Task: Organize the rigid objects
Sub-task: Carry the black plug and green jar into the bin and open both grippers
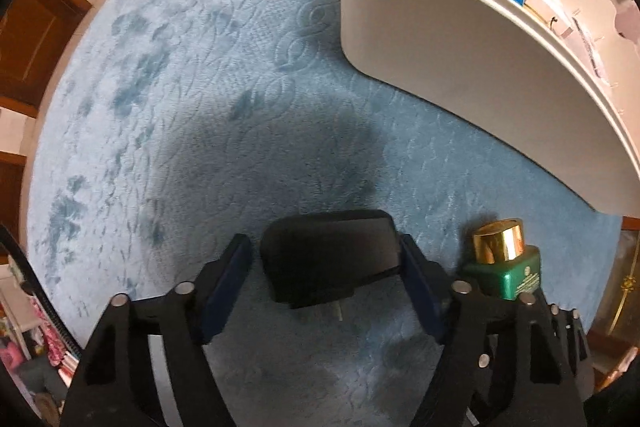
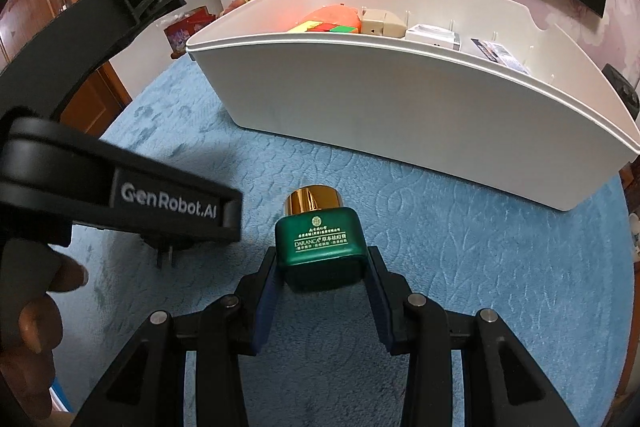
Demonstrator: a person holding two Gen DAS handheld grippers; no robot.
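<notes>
A black power adapter (image 1: 330, 259) lies on the blue carpet between the fingers of my left gripper (image 1: 326, 259); the right finger touches it, the left finger stands a little off it, so the jaws are open around it. A green bottle with a gold cap (image 2: 320, 247) lies on the carpet between the fingers of my right gripper (image 2: 322, 267), which are closed against its sides. The bottle also shows in the left wrist view (image 1: 504, 259), right of the adapter. The left gripper's body (image 2: 120, 203) shows at the left of the right wrist view.
A white plastic bin (image 2: 400, 107) stands on the carpet beyond both grippers; it also shows in the left wrist view (image 1: 460, 47). It holds an orange round thing (image 2: 332, 15), a colour cube (image 2: 324, 27) and small boxes. A wooden door (image 1: 32, 39) is at the left.
</notes>
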